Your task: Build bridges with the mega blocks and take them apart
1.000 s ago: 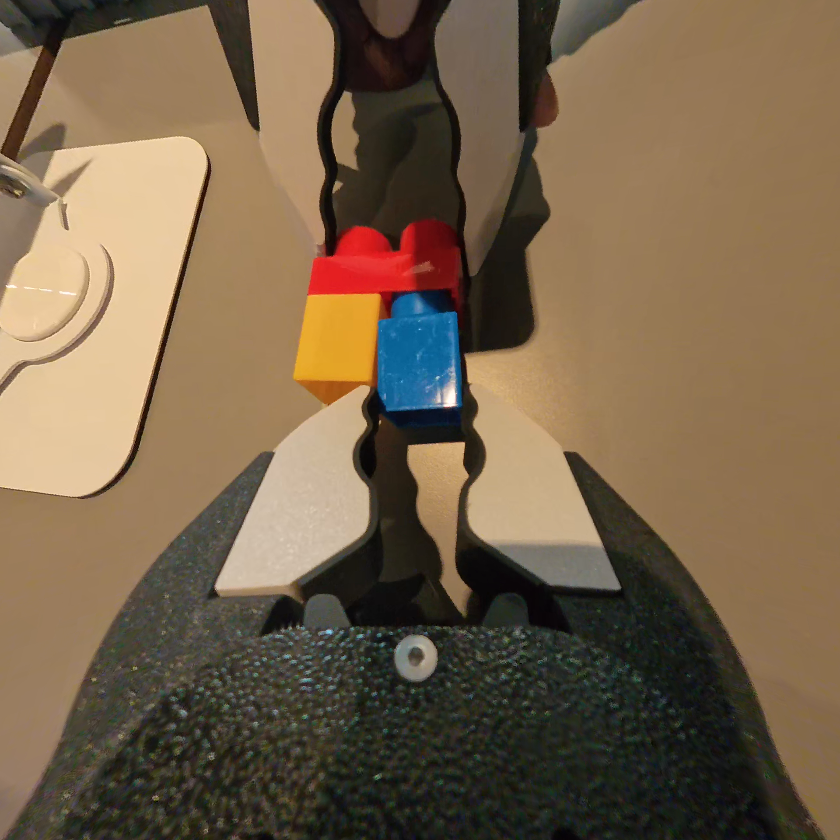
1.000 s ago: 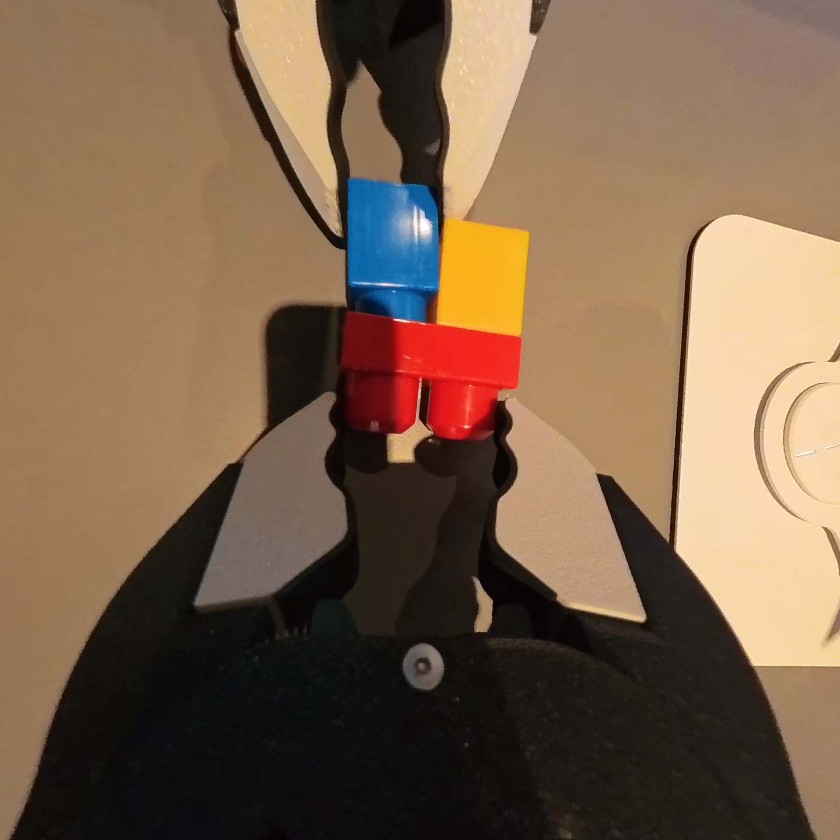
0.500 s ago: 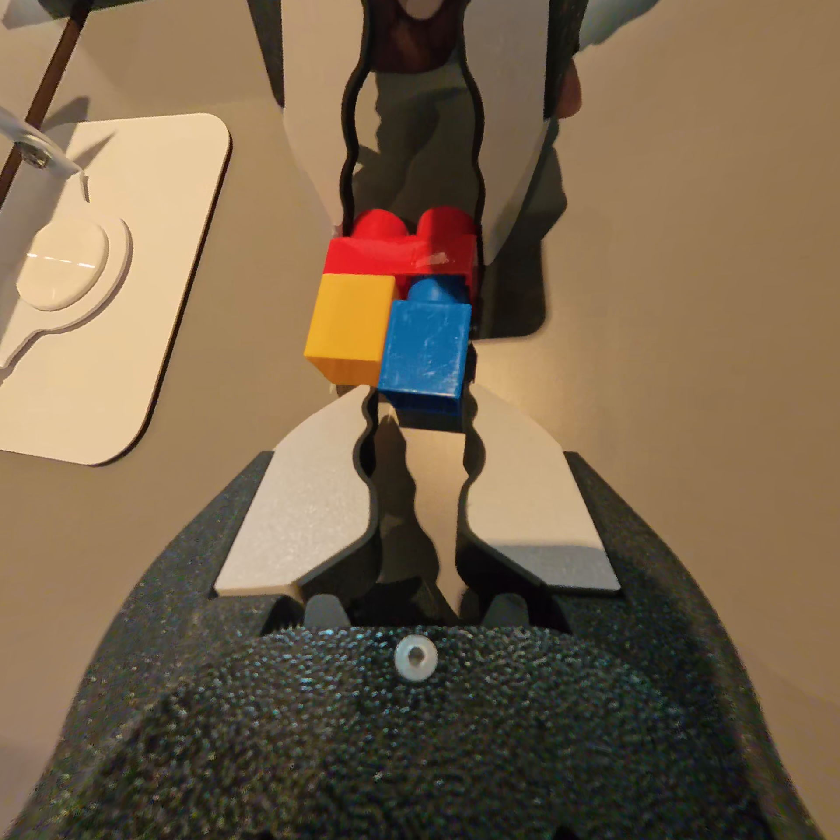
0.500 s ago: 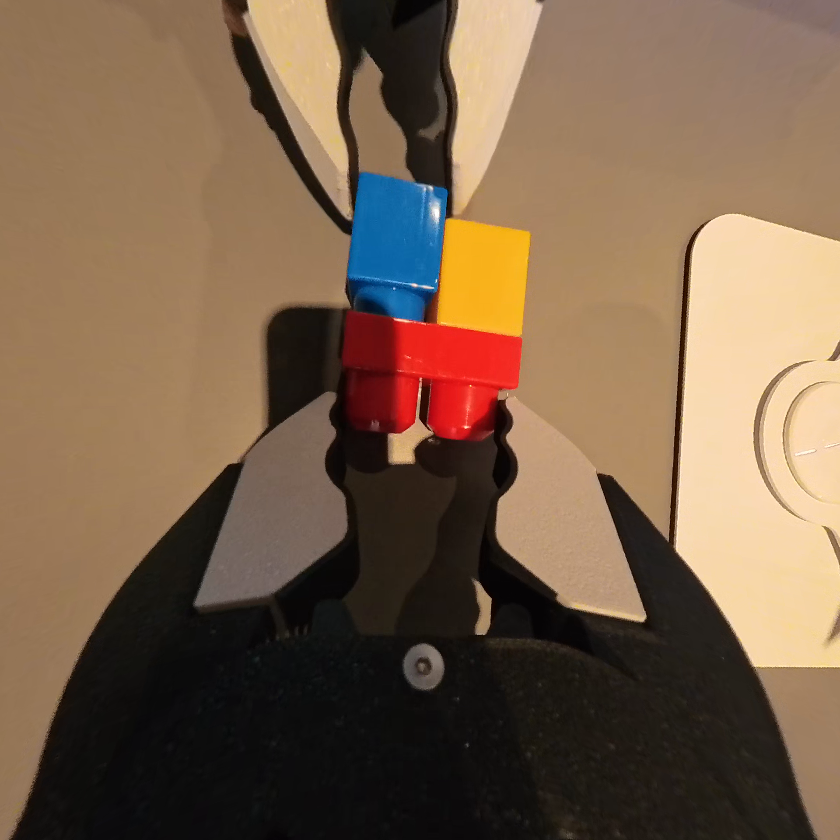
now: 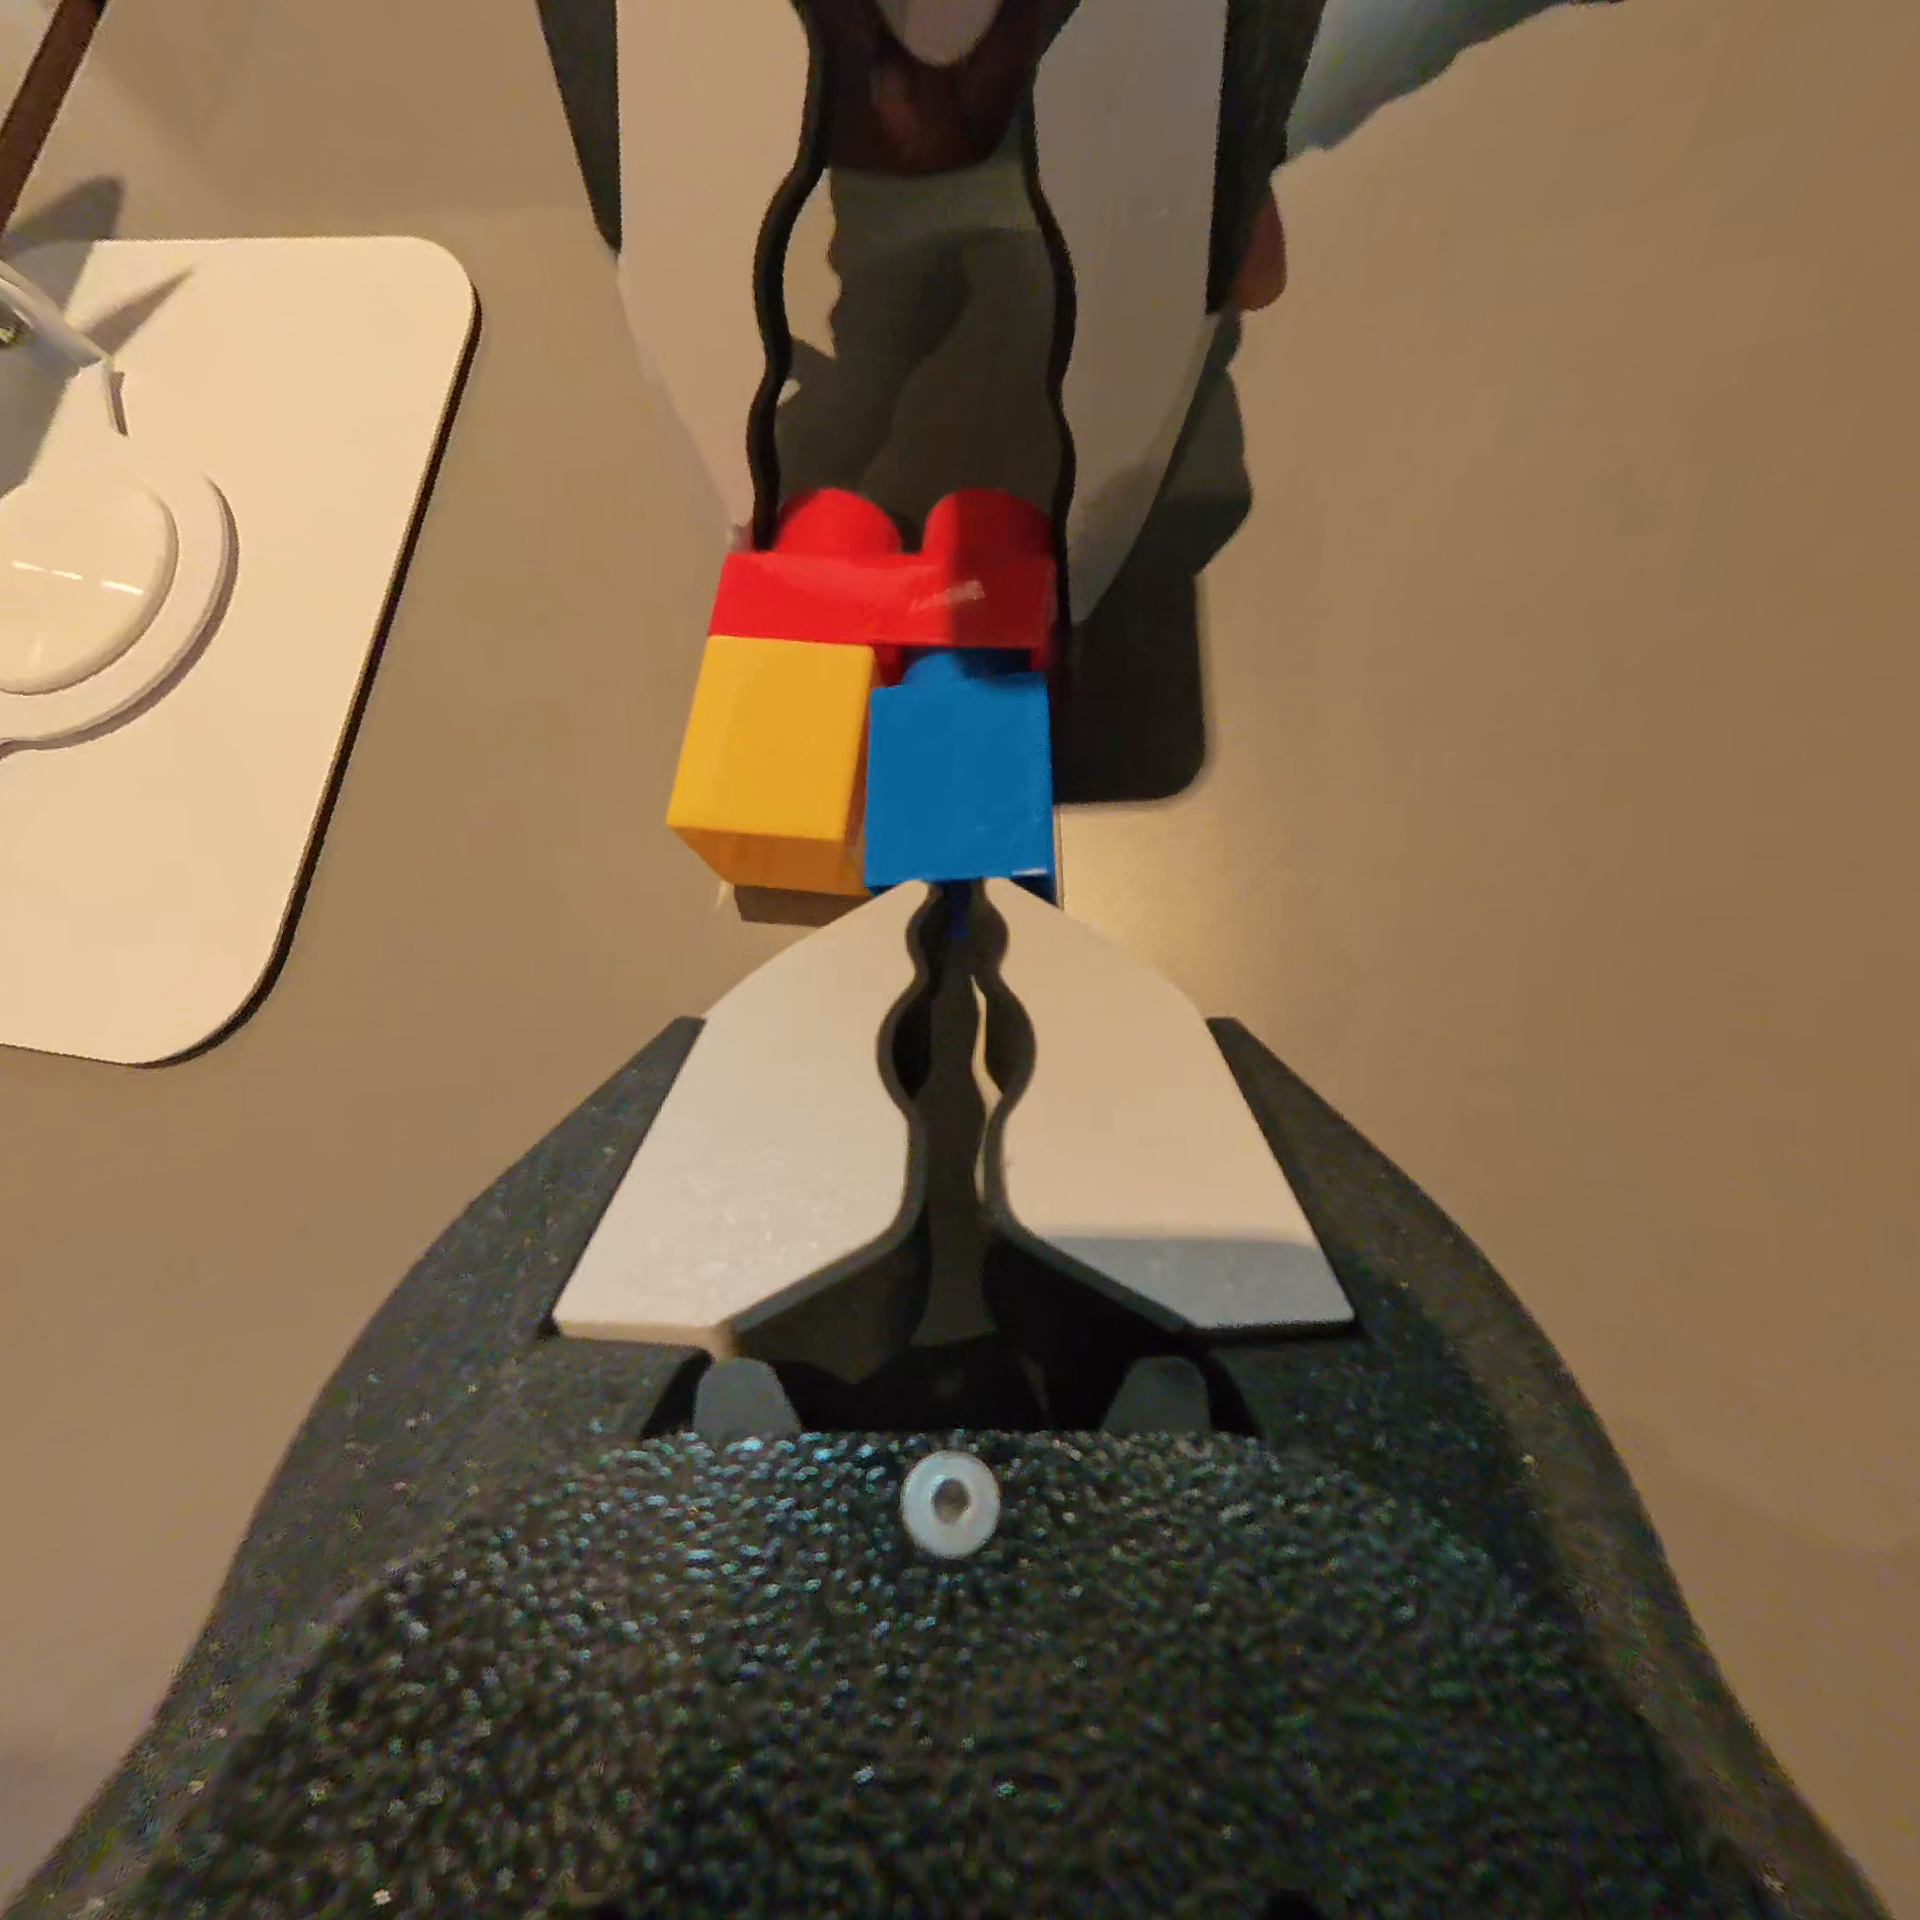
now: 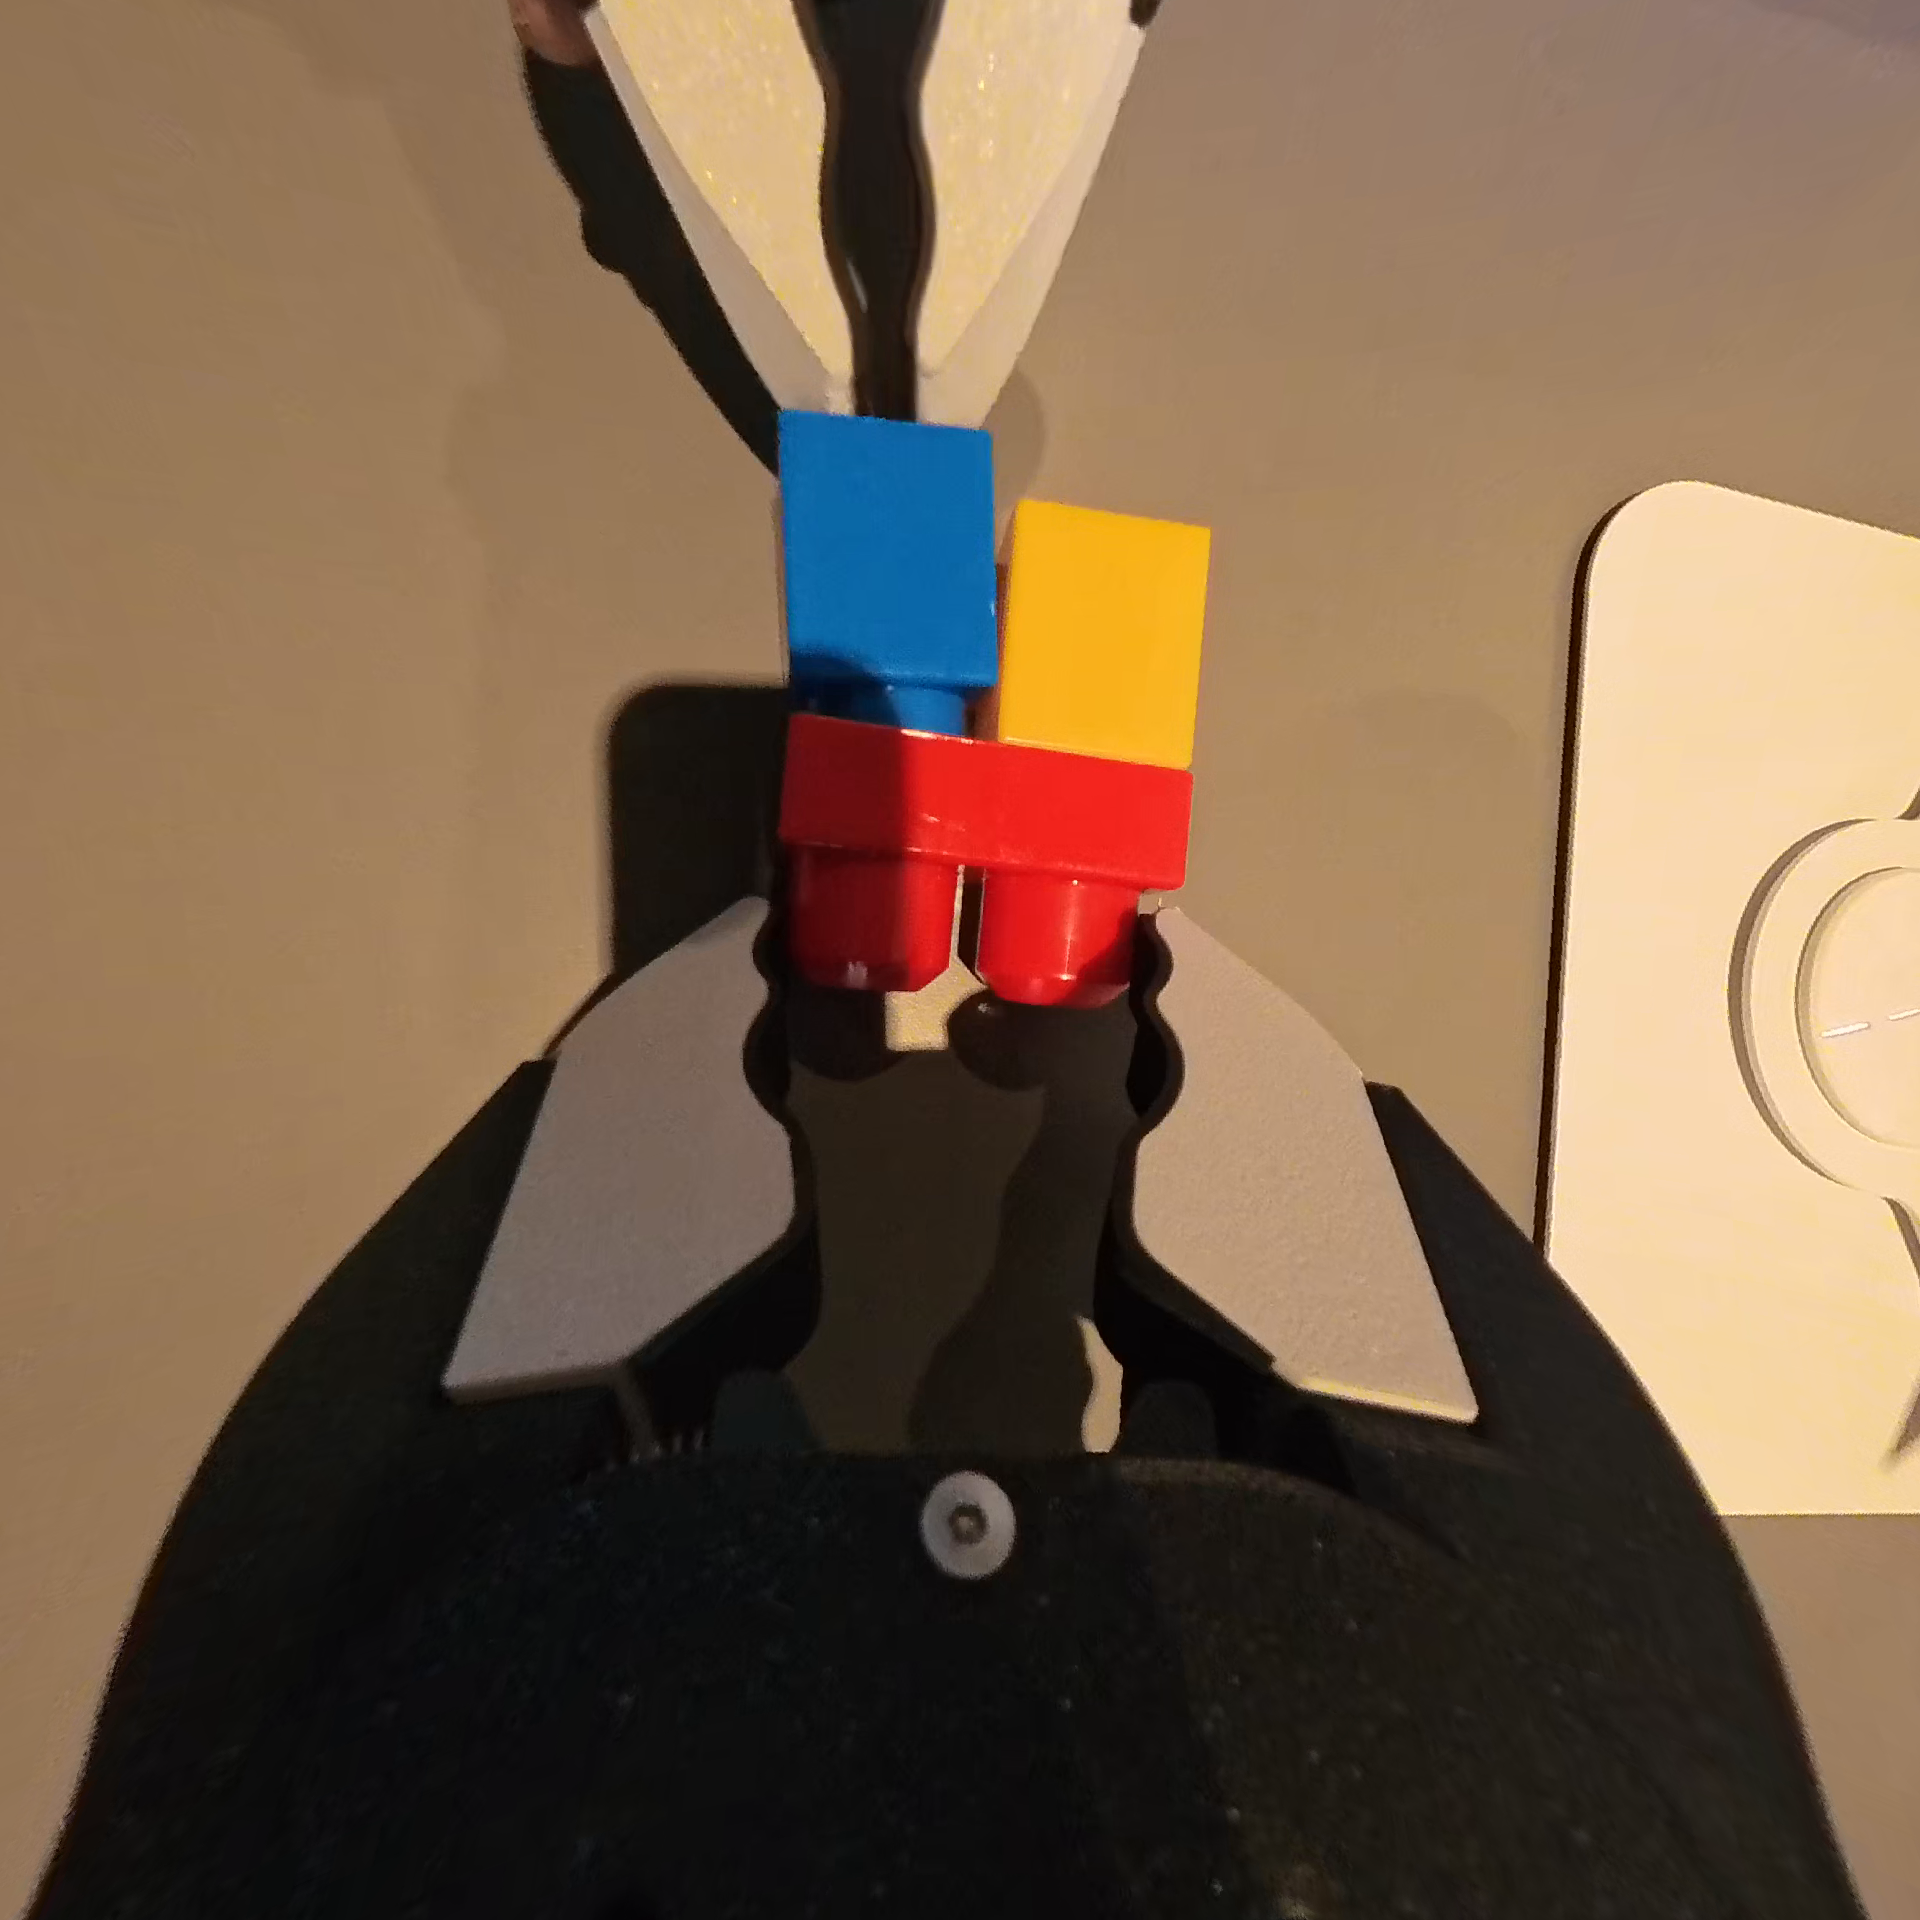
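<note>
A small bridge is held off the table: a red two-stud block (image 5: 883,603) (image 6: 987,821) with a yellow block (image 5: 774,758) (image 6: 1101,634) and a blue block (image 5: 961,774) (image 6: 888,551) plugged into its underside. The blue block sits partly pulled out, with its stud showing. My right gripper (image 6: 961,925) is shut on the red block's two studs. My left gripper (image 5: 954,902) has its jaws almost together. Its tips rest at the blue block's open end, not around its sides. It also shows in the right wrist view (image 6: 883,400), facing my right gripper.
A white rounded board (image 5: 239,623) (image 6: 1745,935) with a round raised disc lies flat on the tan table (image 5: 1558,727), beside the blocks. A thin metal piece and a brown rod (image 5: 31,125) reach over it in the left wrist view. Some 7 centimeters of space lies between my two pairs of fingers. The right tips stand about 35 centimeters off the brown rod (image 5: 31,125).
My left gripper's jaws have closed from the blue block's width to a narrow slit at its end. The blue block has slid slightly back toward the red block. The right gripper keeps its hold.
</note>
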{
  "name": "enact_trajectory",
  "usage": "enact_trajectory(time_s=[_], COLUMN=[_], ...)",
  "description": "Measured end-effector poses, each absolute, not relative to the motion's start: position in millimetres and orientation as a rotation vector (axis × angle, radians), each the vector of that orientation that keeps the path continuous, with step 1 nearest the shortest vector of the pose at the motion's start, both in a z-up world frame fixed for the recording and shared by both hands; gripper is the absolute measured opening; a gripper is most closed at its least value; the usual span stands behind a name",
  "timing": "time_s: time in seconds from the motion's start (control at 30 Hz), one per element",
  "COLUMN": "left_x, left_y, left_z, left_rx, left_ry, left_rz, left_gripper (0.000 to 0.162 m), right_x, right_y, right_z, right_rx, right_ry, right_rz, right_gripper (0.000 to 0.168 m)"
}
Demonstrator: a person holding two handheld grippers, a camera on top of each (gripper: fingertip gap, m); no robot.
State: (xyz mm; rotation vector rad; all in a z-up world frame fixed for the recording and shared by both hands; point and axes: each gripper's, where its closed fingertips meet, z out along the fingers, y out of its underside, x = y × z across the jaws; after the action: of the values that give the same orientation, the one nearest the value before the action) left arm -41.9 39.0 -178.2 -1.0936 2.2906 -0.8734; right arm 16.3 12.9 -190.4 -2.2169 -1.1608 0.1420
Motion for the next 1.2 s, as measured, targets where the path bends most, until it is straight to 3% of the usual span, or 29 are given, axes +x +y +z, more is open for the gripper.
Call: enact_trajectory(time_s=[0.5,0.97,1.2], left_x=[-32,-37,-50], left_y=[31,36,58], left_z=[-164,-180,-187], left_rx=[-1.021,-0.980,-1.174], left_ry=[2.174,2.256,2.251], left_rz=[-1.149,-0.983,-0.947], left_gripper=[0.000,0.000,0.031], right_x=[16,13,13], right_y=[13,13,13], right_z=[-191,-191,-192], right_rx=[-2.213,-2.209,-2.253], right_ry=[-1.136,-1.159,-1.137], right_rz=[0.178,0.154,0.147], right_gripper=[0.064,0.064,0.064])
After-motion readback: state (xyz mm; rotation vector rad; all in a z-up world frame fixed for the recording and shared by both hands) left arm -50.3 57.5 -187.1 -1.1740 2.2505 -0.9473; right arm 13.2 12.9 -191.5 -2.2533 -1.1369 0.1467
